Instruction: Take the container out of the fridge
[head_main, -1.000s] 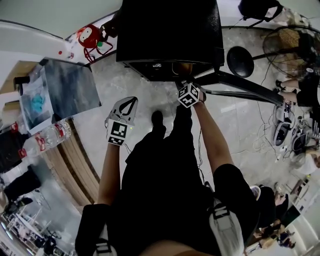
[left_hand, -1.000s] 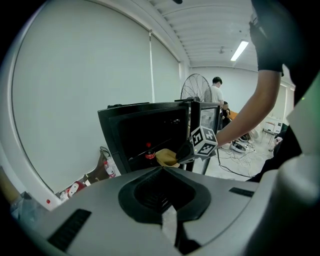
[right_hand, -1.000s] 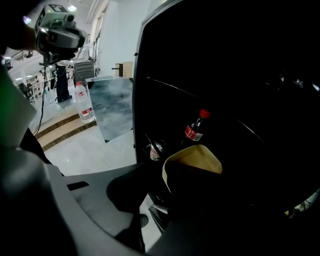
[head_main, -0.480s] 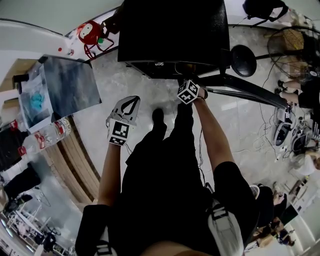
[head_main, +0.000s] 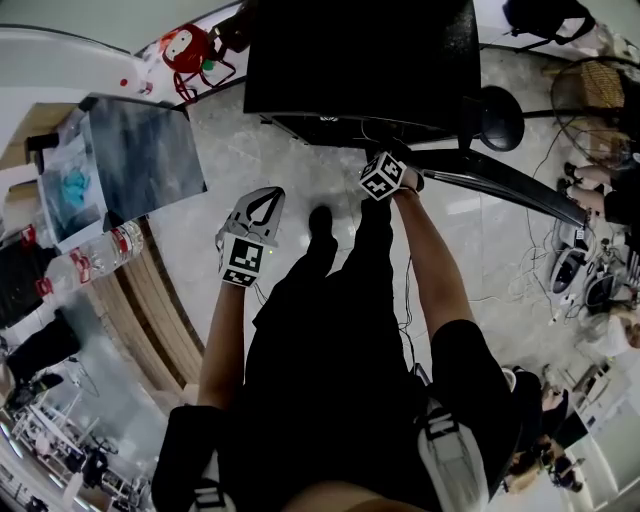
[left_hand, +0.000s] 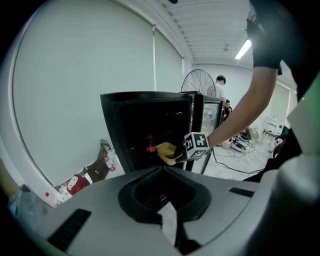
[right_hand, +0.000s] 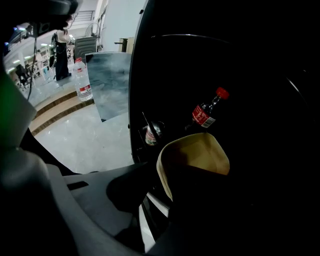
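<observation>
The black fridge (head_main: 350, 60) stands open, with its door (head_main: 500, 178) swung out to the right. My right gripper (head_main: 385, 178) is at the fridge mouth. In the right gripper view it (right_hand: 167, 200) is shut on the rim of a tan container (right_hand: 195, 155), just inside the dark fridge. A cola bottle (right_hand: 207, 112) stands behind the container and a can (right_hand: 151, 134) to its left. The left gripper view shows the container (left_hand: 167, 151) at the fridge (left_hand: 145, 120) opening. My left gripper (head_main: 262, 200) hangs shut and empty over the floor, left of my legs.
Water bottles (head_main: 100, 270) and a grey panel (head_main: 140, 165) sit by the wooden step at left. A red toy (head_main: 190, 45) lies left of the fridge. A round stool (head_main: 497, 117), a fan (head_main: 590, 90) and floor cables (head_main: 570, 270) are at right.
The head view has shifted a little. My right gripper stays at the fridge mouth, and my left gripper has barely moved.
</observation>
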